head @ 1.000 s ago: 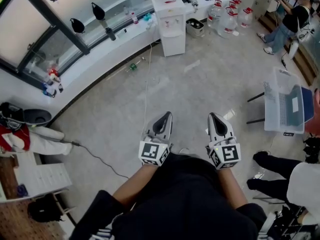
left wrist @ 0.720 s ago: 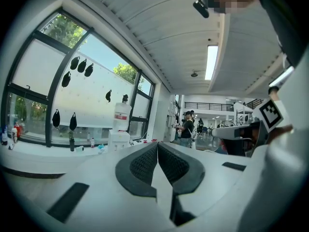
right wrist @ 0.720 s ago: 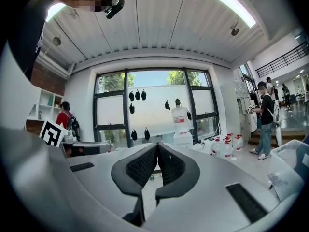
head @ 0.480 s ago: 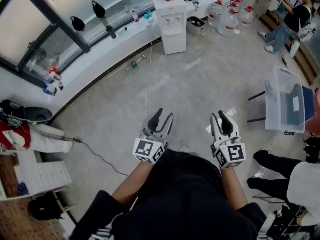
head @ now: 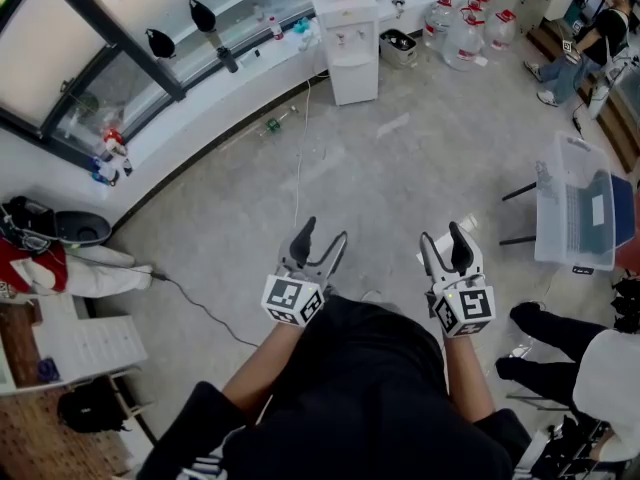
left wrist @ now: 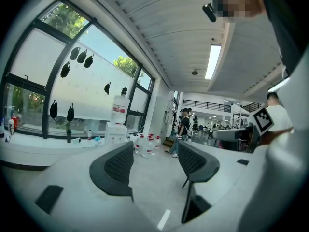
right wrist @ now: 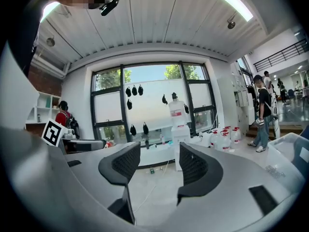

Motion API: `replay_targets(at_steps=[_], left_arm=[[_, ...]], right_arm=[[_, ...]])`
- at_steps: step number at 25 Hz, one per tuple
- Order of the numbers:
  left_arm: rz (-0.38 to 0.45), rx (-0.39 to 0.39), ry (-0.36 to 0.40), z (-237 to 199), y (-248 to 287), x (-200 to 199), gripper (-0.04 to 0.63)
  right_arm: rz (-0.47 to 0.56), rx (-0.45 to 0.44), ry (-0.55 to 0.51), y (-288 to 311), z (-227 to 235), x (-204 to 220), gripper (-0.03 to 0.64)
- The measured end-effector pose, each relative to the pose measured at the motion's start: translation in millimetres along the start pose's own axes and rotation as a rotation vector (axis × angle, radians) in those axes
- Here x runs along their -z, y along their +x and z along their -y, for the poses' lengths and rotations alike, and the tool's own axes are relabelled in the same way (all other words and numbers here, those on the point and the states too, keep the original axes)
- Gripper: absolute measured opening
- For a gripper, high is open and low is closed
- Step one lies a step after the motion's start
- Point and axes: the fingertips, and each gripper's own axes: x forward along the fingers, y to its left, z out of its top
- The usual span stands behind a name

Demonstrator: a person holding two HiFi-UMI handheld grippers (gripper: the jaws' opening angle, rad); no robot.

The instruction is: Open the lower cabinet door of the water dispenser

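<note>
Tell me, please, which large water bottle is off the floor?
The bottle atop the white water dispenser; the other bottles stand on the floor beside it.

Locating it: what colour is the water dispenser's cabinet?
White; the water dispenser shows best in head view.

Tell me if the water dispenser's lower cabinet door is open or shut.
Shut, it seems: in the head view the lower cabinet door lies flush with the water dispenser's white front, nothing swung out.

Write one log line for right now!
left gripper: jaws just opened, empty | right gripper: jaws just opened, empty | water dispenser: far ahead, untouched
</note>
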Motion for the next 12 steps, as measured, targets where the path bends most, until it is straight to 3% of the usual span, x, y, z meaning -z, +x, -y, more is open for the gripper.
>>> replay_targets(at_steps=[12], left_arm=[[-0.037,0.004,-0.004,-11,18,7,0.267]], right_arm=[[-0.043,0.006,0.039,17,11,16,0.221]])
